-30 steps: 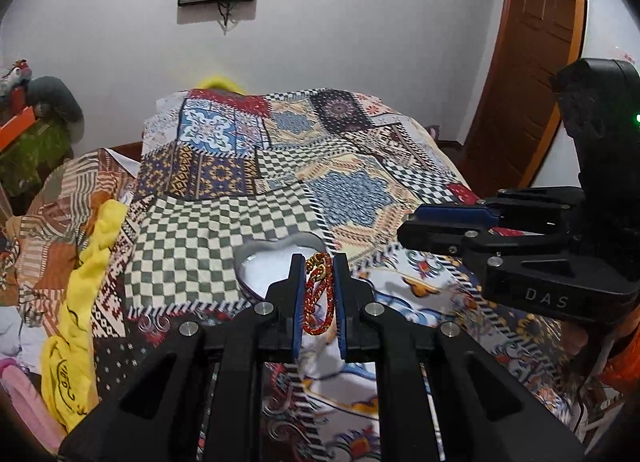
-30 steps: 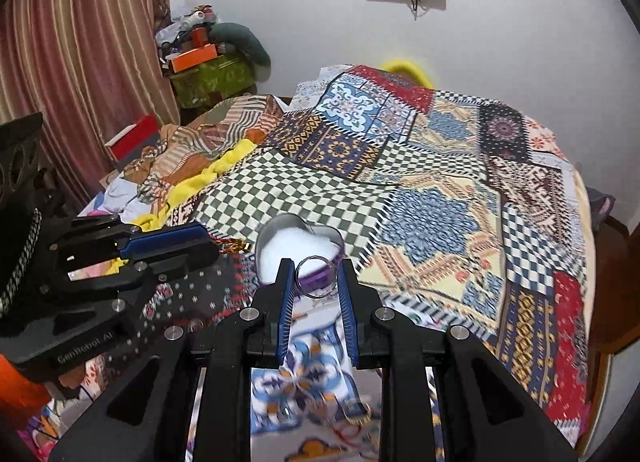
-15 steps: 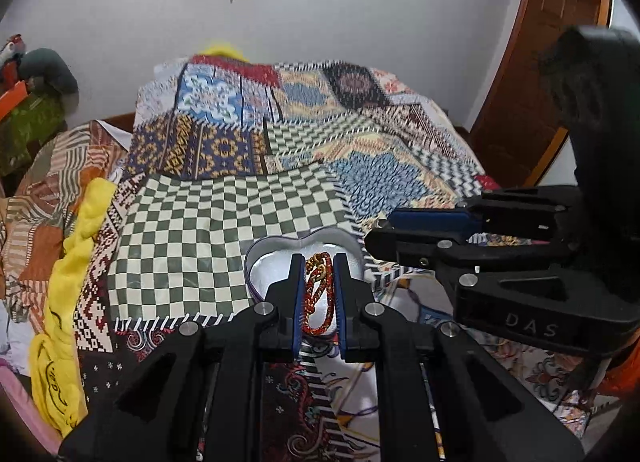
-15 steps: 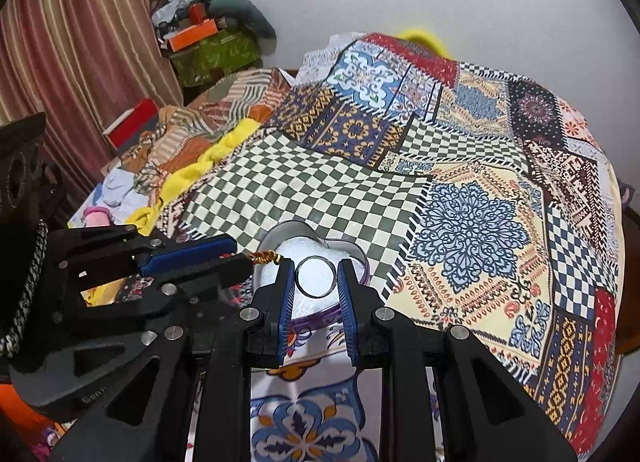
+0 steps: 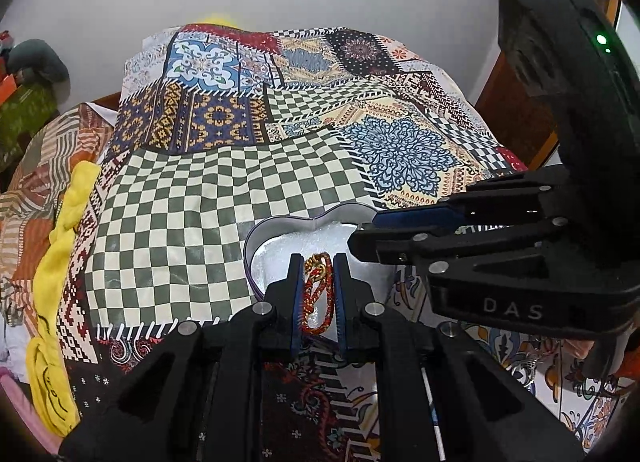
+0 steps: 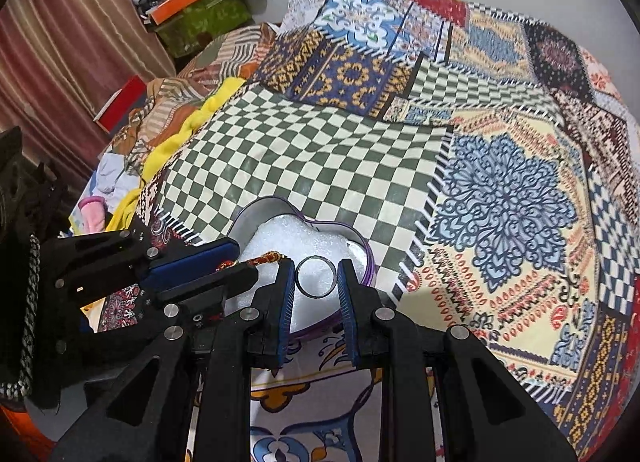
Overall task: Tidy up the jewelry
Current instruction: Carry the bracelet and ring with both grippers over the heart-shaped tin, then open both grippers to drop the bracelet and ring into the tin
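A heart-shaped tin (image 5: 276, 223) with a white lining lies open on the patterned bedspread; it also shows in the right wrist view (image 6: 260, 207). My left gripper (image 5: 316, 262) is shut on a red and gold beaded bracelet (image 5: 318, 296) and holds it just over the tin's near edge. My right gripper (image 6: 316, 268) is shut on a silver ring bangle (image 6: 316, 277) and holds it over the tin's white lining (image 6: 292, 238). The two grippers sit side by side above the tin, the left one's tips (image 6: 224, 262) close to the right one.
The patchwork bedspread (image 5: 224, 181) covers the bed. A yellow cloth (image 5: 56, 262) lies along the bed's left edge. Piled clothes and boxes (image 6: 188, 9) stand at the far left by a curtain. A wooden door (image 5: 520, 101) is at the right.
Both grippers have moved forward and down over the tin with their jewelry still held. The tin now lies directly under both sets of fingertips.
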